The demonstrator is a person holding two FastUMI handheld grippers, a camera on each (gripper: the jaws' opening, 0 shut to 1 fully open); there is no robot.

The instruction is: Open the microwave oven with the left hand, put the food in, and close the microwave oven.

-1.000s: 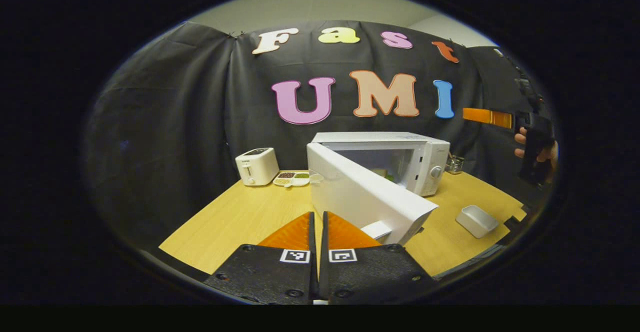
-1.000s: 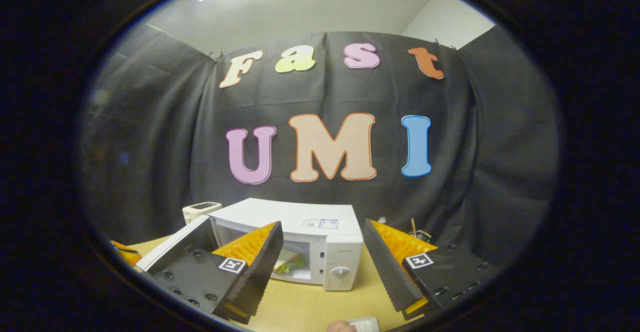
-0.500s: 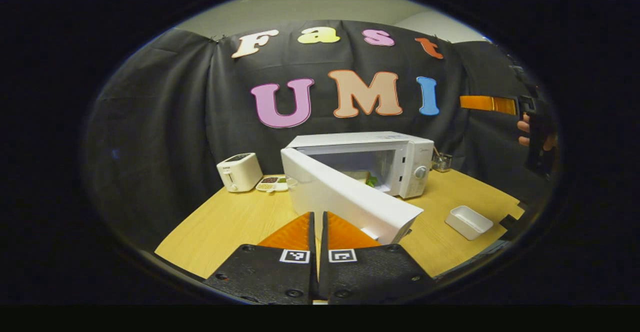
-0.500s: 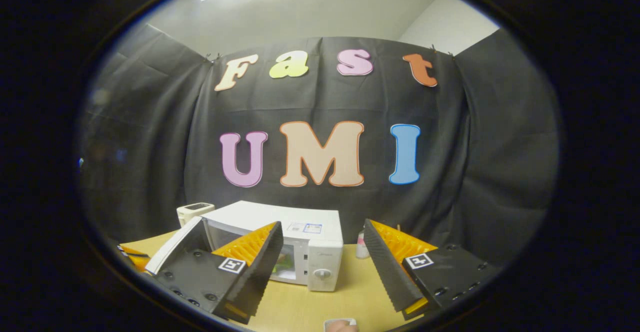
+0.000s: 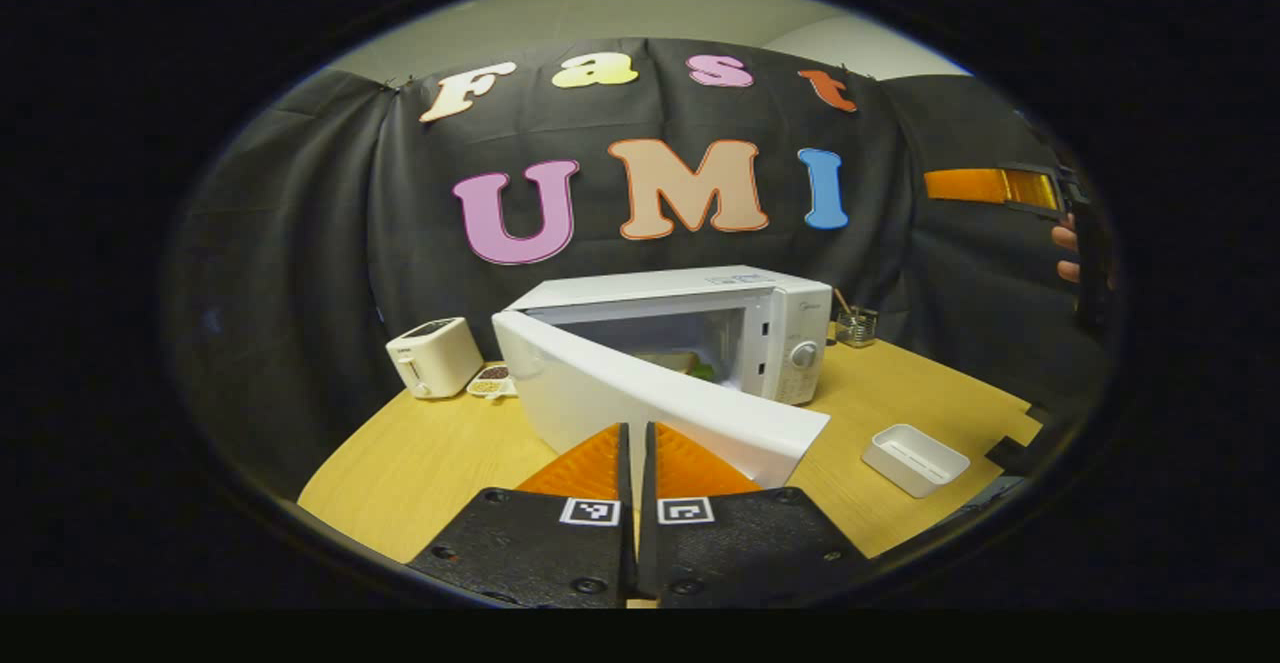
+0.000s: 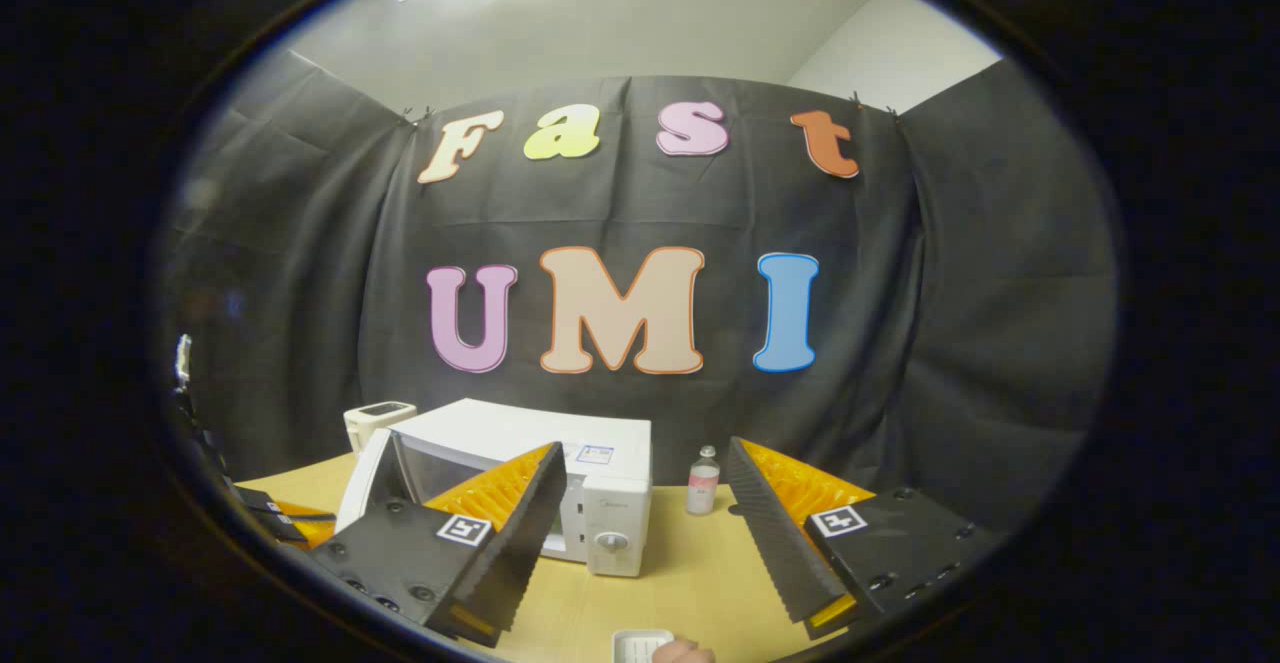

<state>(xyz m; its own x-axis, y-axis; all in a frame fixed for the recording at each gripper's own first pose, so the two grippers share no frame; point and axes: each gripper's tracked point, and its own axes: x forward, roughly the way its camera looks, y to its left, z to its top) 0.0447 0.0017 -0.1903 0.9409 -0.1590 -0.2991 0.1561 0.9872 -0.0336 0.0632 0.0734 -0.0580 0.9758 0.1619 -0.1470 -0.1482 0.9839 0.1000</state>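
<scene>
Over the last second I have swung the door (image 5: 650, 398) partway shut with the closed, empty left tool (image 5: 636, 463). Food (image 5: 688, 363), seemingly a sandwich, sits inside the microwave (image 5: 700, 328). Right tool (image 6: 640, 523) hangs wide, empty.

The half-open door (image 5: 650, 398) slants across the microwave (image 5: 745, 328) mouth; bare tabletop (image 5: 430, 458) lies left of it.

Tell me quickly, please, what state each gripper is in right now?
Left gripper: closed, nothing between its fingers, just in front of the open microwave door.
Right gripper: open, holding nothing.
</scene>
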